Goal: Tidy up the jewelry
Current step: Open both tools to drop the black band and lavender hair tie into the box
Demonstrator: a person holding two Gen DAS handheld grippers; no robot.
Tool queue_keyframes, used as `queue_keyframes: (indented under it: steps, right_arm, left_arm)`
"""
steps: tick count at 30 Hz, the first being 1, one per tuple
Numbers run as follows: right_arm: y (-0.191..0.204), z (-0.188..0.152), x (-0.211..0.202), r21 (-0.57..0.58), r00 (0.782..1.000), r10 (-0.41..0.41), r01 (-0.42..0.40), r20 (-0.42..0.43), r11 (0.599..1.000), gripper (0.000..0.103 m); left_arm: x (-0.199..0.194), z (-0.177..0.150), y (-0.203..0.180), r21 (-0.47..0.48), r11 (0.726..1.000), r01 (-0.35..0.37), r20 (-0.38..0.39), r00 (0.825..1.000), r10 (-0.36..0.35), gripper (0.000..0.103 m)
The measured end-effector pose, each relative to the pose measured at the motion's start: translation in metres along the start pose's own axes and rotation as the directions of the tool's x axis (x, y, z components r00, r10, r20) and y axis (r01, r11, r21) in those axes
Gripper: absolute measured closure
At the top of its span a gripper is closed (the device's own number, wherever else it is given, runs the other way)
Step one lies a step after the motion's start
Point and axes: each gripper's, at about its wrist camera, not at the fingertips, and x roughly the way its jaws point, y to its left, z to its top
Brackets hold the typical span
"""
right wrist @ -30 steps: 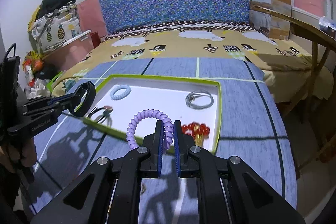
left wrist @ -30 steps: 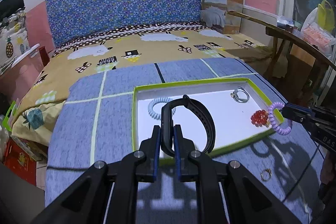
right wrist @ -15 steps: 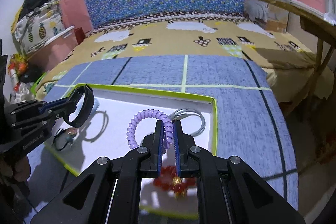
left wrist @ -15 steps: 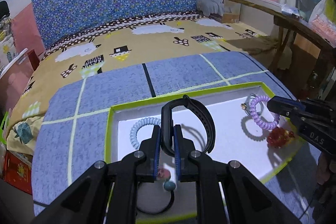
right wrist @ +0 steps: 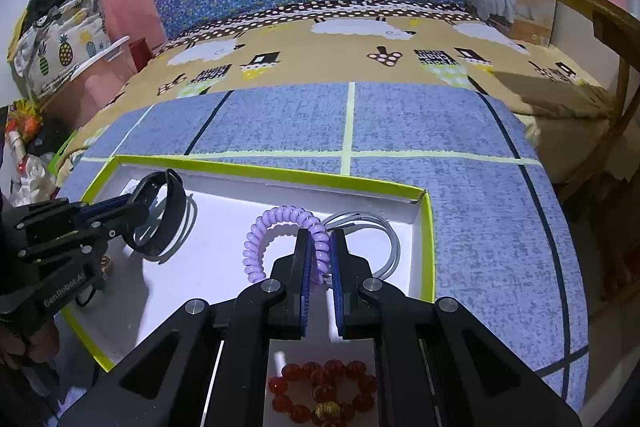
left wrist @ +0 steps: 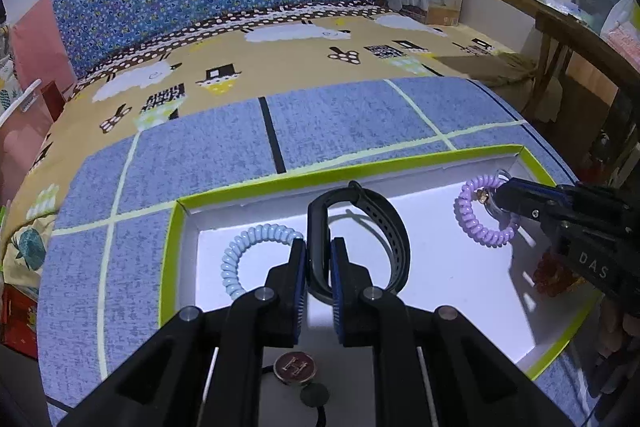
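Two hand-held grippers hang over a white tray with a lime-green rim [left wrist: 256, 187] that lies on a blue blanket on a bed. The left gripper [left wrist: 318, 267] has its fingers pinching a black wristband [left wrist: 384, 227] above the tray's left half, beside a pale blue coil bracelet [left wrist: 240, 251]. The right gripper [right wrist: 320, 259] has its fingers pinching a purple coil bracelet [right wrist: 272, 223] over the right half, above a grey bangle [right wrist: 384, 231] and red bead bracelet [right wrist: 320, 391].
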Motion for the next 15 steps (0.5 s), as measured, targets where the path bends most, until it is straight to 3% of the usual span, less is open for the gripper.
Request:
queue_keyframes:
  steps: [15]
  right_arm:
    - [0.002, -0.002, -0.014, 0.01, 1.0, 0.01, -0.01, 0.022, 1.0, 0.086]
  left_arm:
    - [-0.013, -0.002, 0.001, -0.004, 1.0, 0.024, 0.037, 0.999, -0.024, 0.088]
